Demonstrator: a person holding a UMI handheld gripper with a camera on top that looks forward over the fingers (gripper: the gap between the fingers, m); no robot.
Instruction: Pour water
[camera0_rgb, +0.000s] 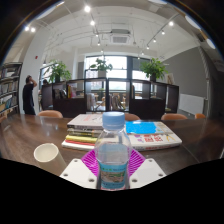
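Note:
A clear plastic water bottle (112, 150) with a pale blue cap and a blue label stands upright between my fingers. My gripper (112, 165) is shut on it: both purple pads (91, 161) press against its sides. A white paper cup (46, 152) sits on the brown table (25, 140), to the left of the bottle and apart from it.
Stacked books (84, 133) lie beyond the bottle, with a blue-covered book (150, 130) on a white stack to the right. Chairs, partitions and potted plants stand further back. A person (29, 93) stands far off at the left by a bookshelf.

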